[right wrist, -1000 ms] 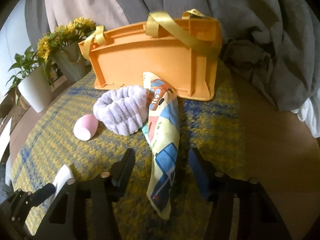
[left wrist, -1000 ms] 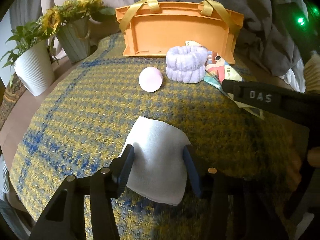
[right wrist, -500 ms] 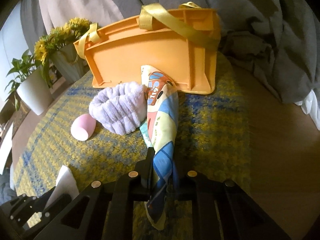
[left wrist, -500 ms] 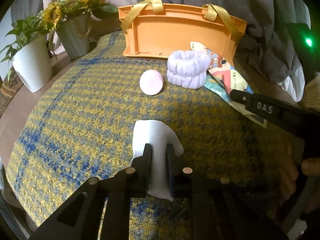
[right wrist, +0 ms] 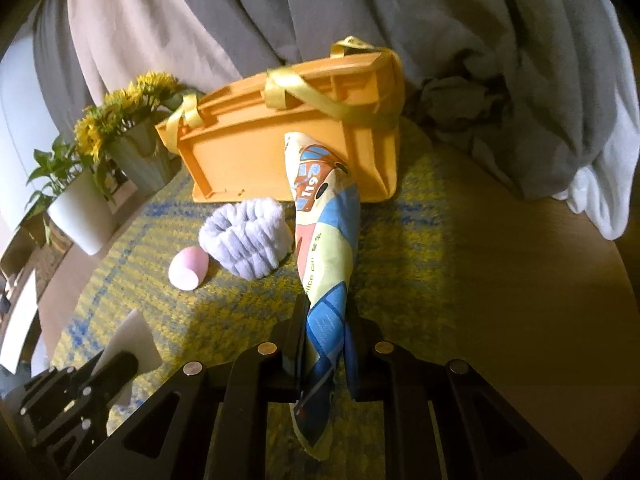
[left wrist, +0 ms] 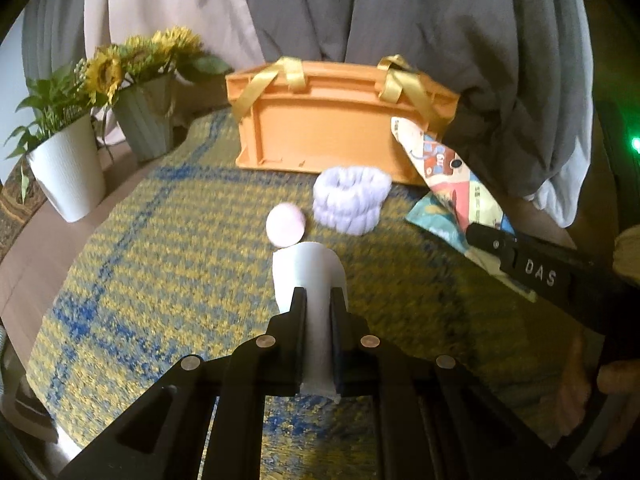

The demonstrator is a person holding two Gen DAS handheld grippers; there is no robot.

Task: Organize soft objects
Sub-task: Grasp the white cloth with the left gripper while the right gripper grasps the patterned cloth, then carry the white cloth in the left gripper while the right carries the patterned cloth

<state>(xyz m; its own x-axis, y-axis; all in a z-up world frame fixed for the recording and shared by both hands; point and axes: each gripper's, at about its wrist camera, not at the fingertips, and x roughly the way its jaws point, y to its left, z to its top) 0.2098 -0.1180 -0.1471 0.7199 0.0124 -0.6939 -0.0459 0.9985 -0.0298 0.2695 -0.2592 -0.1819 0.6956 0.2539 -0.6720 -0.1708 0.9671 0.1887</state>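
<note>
My left gripper (left wrist: 319,300) is shut on a white cloth (left wrist: 308,272), which it holds lifted off the yellow-and-blue woven mat (left wrist: 160,248). My right gripper (right wrist: 326,312) is shut on a colourful printed cloth (right wrist: 324,216) with a cartoon car, its far end raised toward the orange basket (right wrist: 288,148). A lilac fluffy wristband (left wrist: 352,200) (right wrist: 248,240) and a pink sponge egg (left wrist: 285,224) (right wrist: 188,268) lie on the mat in front of the basket (left wrist: 332,132). The right gripper's black body (left wrist: 536,272) shows in the left wrist view, the printed cloth (left wrist: 444,168) beside it.
A white pot with a green plant (left wrist: 66,168) and a grey vase of sunflowers (left wrist: 144,120) stand at the left beyond the mat. Grey and pale fabric (left wrist: 360,12) hangs behind the basket. Bare wooden tabletop (right wrist: 520,280) lies to the right of the mat.
Both grippers went from open to shut, the left on the white cloth, the right on the printed cloth. Both cloths have since lifted off the mat.
</note>
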